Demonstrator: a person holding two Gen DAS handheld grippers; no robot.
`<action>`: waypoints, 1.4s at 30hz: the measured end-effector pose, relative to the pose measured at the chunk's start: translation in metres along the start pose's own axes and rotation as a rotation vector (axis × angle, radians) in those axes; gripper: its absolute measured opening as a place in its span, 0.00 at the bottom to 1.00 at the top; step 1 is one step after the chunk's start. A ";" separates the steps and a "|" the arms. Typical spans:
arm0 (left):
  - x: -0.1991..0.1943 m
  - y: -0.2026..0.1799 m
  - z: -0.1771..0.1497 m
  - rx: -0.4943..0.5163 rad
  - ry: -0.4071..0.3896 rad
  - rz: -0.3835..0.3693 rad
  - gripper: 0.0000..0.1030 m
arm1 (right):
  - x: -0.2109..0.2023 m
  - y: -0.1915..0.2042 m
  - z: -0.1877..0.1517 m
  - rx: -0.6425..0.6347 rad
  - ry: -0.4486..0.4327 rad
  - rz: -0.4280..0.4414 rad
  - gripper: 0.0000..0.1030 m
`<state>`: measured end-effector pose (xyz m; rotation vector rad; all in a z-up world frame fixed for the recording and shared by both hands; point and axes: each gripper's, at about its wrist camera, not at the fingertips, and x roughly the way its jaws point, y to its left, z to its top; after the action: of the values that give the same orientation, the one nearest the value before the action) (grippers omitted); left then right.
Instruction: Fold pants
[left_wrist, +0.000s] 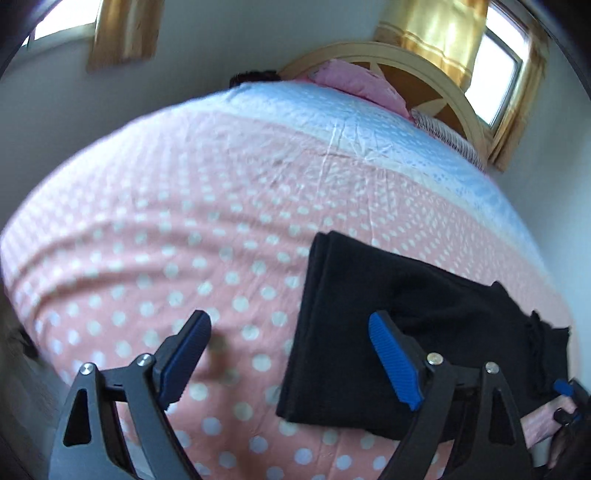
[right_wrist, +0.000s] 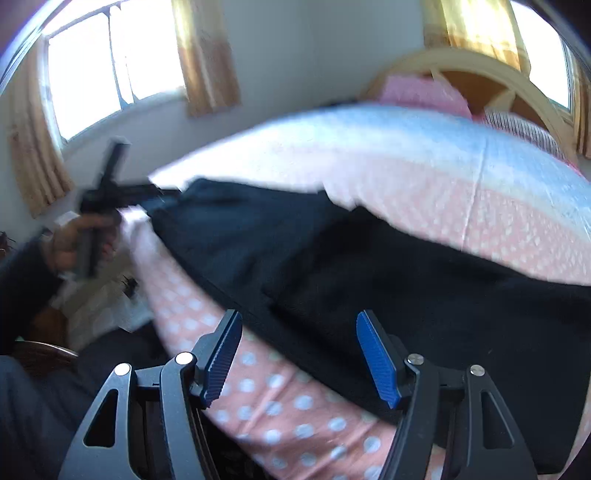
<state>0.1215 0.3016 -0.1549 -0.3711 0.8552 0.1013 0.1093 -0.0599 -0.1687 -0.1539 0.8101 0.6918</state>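
Black pants (left_wrist: 399, 332) lie folded into a thick rectangle on the pink polka-dot bed sheet (left_wrist: 166, 229), at the right of the left wrist view. My left gripper (left_wrist: 290, 354) hovers open over their left edge; one blue pad is above the sheet, the other above the cloth. In the right wrist view the pants (right_wrist: 332, 258) stretch across the middle. My right gripper (right_wrist: 299, 354) stands open over their near edge, its pads not pressing on anything. The left gripper (right_wrist: 122, 192) shows blurred at the pants' far left end, held by a hand (right_wrist: 74, 243).
The bed has a wooden headboard (left_wrist: 436, 77) with a pink pillow (left_wrist: 354, 81) and a striped pillow (left_wrist: 447, 136). Windows with yellow curtains (right_wrist: 207, 59) sit in the wall behind. The sheet's far part is pale blue (left_wrist: 332, 122). A person's hand (left_wrist: 554, 417) holds the right gripper at the lower right.
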 end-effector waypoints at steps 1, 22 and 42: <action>-0.001 0.001 -0.002 0.002 -0.010 -0.012 0.87 | 0.014 -0.005 -0.003 0.011 0.045 -0.034 0.64; 0.009 -0.025 -0.005 0.094 0.003 -0.063 0.56 | -0.032 -0.014 -0.001 0.093 -0.167 0.031 0.64; -0.036 -0.056 0.013 0.109 -0.019 -0.177 0.21 | -0.051 -0.030 0.000 0.149 -0.217 -0.040 0.64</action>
<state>0.1202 0.2568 -0.1042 -0.3411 0.8016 -0.1055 0.1031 -0.1085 -0.1365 0.0391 0.6455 0.5969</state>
